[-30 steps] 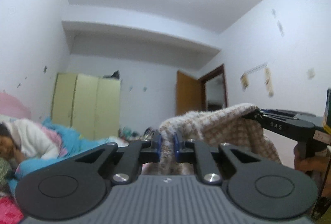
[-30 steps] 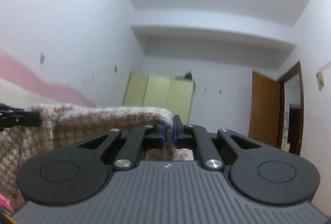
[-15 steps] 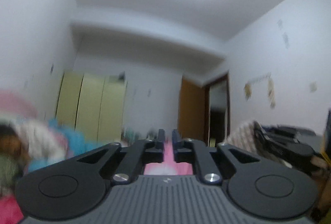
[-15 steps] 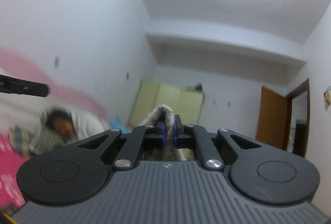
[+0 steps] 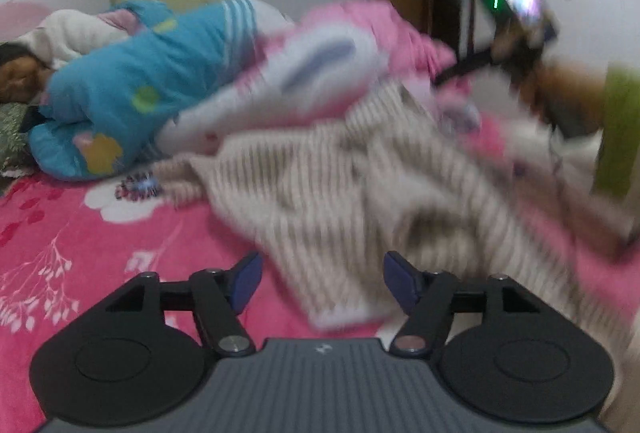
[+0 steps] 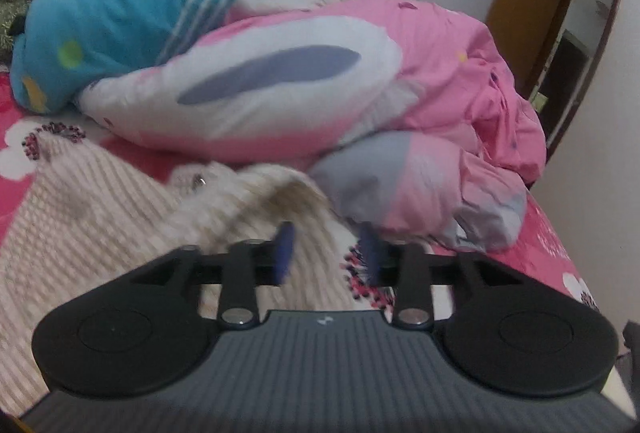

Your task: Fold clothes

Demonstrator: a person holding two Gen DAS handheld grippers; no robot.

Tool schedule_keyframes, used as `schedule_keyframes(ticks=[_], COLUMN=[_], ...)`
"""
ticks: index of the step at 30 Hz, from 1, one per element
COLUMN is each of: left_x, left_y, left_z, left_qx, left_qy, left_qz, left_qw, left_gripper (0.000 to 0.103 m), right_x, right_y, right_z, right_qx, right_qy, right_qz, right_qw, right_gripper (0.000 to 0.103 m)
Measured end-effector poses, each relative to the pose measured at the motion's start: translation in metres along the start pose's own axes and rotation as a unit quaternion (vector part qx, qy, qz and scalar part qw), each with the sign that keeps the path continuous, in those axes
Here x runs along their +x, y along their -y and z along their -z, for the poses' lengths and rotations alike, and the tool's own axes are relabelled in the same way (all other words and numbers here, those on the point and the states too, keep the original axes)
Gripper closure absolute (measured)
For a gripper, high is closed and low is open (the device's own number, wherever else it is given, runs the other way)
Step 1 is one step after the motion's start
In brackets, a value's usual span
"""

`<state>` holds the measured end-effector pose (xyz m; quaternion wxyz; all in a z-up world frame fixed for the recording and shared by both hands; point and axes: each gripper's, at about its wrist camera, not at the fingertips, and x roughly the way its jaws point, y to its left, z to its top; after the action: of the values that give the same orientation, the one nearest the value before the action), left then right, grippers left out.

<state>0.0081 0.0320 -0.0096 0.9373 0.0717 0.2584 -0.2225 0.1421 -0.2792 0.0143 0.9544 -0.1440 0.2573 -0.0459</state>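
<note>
2 handheld grippers hang low over a bed with a bright pink floral sheet (image 5: pixel 100 233). A beige-and-cream checked knit garment (image 5: pixel 360 185) lies spread on the sheet in front of a heap of pink and white quilt (image 6: pixel 300 73); farther back a person lies under a blue quilt (image 6: pixel 112 17). The left gripper (image 5: pixel 322 283) has just been opening: its blue pads stand wide apart, with the garment's near corner lying between them but not pinched. The right gripper (image 6: pixel 328 253) has also just been opening: its pads are about half apart, with the garment's edge between them, seemingly unpinched, though blur makes that uncertain. In the left view, the right gripper appears small and blurred at the garment's far end. The step in hand looks like laying the garment flat and letting it go. The next move probably calls for choosing an edge, closing on it and carrying it across. The garment's long axis seems to run from the left gripper's corner toward the right one, though blur hides its neck and hem.
</note>
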Motion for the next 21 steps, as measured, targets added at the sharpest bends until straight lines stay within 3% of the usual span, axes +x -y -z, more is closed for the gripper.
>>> schedule_keyframes(ticks=[1, 4, 7, 9, 12, 16, 18, 20, 21], left_x=[0.006, 0.01, 0.025, 0.04, 0.055, 0.069, 0.073, 0.075, 0.076], left_y=[0.003, 0.016, 0.028, 0.033, 0.037, 0.041, 0.044, 0.046, 0.047], left_z=[0.006, 0.022, 0.027, 0.033, 0.043, 0.055, 0.058, 0.059, 0.059], left_qx=[0.01, 0.04, 0.088, 0.119, 0.153, 0.169, 0.18, 0.191, 0.194], left_qy=[-0.006, -0.014, -0.015, -0.023, -0.052, -0.072, -0.062, -0.048, -0.045], left_qz=[-0.001, -0.008, -0.032, -0.047, -0.054, -0.046, -0.055, -0.069, -0.074], left_qw=[0.9999, 0.9991, 0.9955, 0.9915, 0.9854, 0.982, 0.9802, 0.9778, 0.9771], left_gripper=[0.032, 0.031, 0.03, 0.029, 0.029, 0.029, 0.029, 0.029, 0.029], right_x=[-0.005, -0.05, -0.099, -0.13, -0.155, -0.16, -0.144, -0.129, -0.116], right_y=[0.003, 0.023, 0.033, 0.018, -0.035, -0.103, -0.129, -0.137, -0.13], right_z=[0.005, 0.006, 0.004, 0.016, 0.053, 0.111, 0.138, 0.156, 0.159], right_qx=[0.006, 0.03, 0.042, 0.019, -0.05, -0.112, -0.152, -0.181, -0.192], right_qy=[0.01, 0.071, 0.129, 0.134, 0.091, 0.001, -0.048, -0.074, -0.078], right_qz=[0.002, -0.01, -0.067, -0.134, -0.244, -0.38, -0.379, -0.333, -0.285], right_qw=[1.0, 0.997, 0.989, 0.982, 0.964, 0.918, 0.912, 0.922, 0.936], right_gripper=[0.046, 0.042, 0.042, 0.04, 0.039, 0.041, 0.041, 0.044, 0.048])
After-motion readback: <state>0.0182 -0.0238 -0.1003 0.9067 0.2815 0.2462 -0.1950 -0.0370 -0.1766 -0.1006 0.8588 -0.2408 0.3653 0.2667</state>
